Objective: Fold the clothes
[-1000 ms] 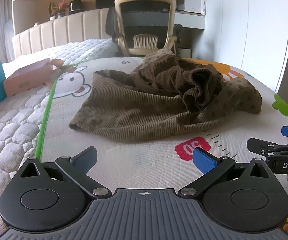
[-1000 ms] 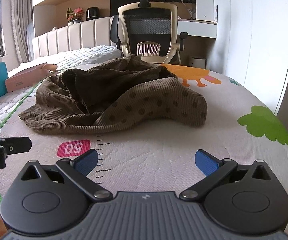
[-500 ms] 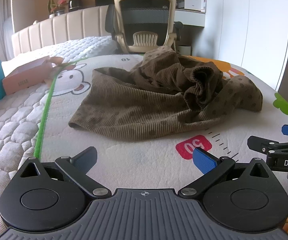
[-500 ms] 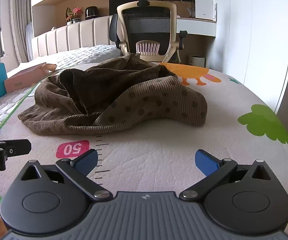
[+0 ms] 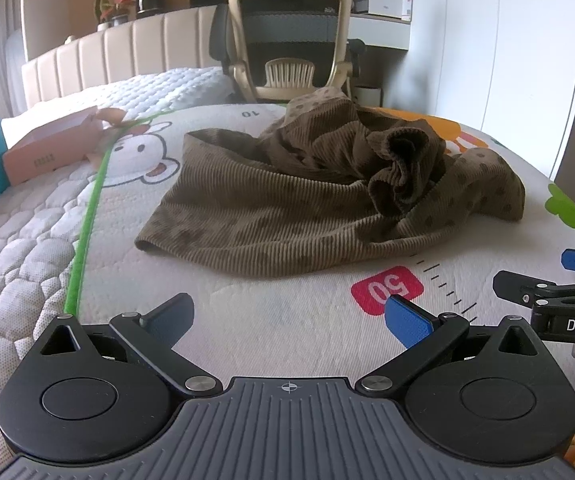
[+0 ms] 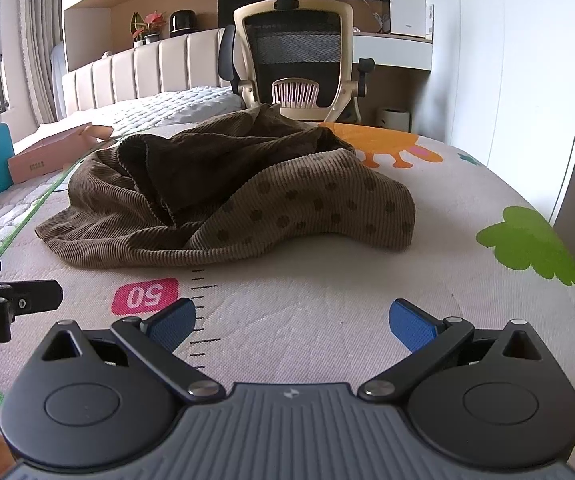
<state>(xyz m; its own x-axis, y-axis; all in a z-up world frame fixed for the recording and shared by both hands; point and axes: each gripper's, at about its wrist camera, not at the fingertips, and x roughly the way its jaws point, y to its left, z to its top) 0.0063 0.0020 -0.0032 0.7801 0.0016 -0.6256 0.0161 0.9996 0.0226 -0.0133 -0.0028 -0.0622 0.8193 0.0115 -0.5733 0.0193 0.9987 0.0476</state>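
Change since earlier: both grippers sit a touch closer to the cloth — little else differs.
Left wrist view: left gripper (image 5: 289,316) spread wide, empty, low over the printed mat (image 5: 287,312); brown corduroy garment (image 5: 327,200) lies crumpled ahead, untouched; right gripper (image 5: 559,280) beside it at the right edge.
Right wrist view: right gripper (image 6: 291,318) wide apart, holding nothing; garment (image 6: 227,200) heaped mid-mat (image 6: 327,300), office chair (image 6: 295,48) behind it.
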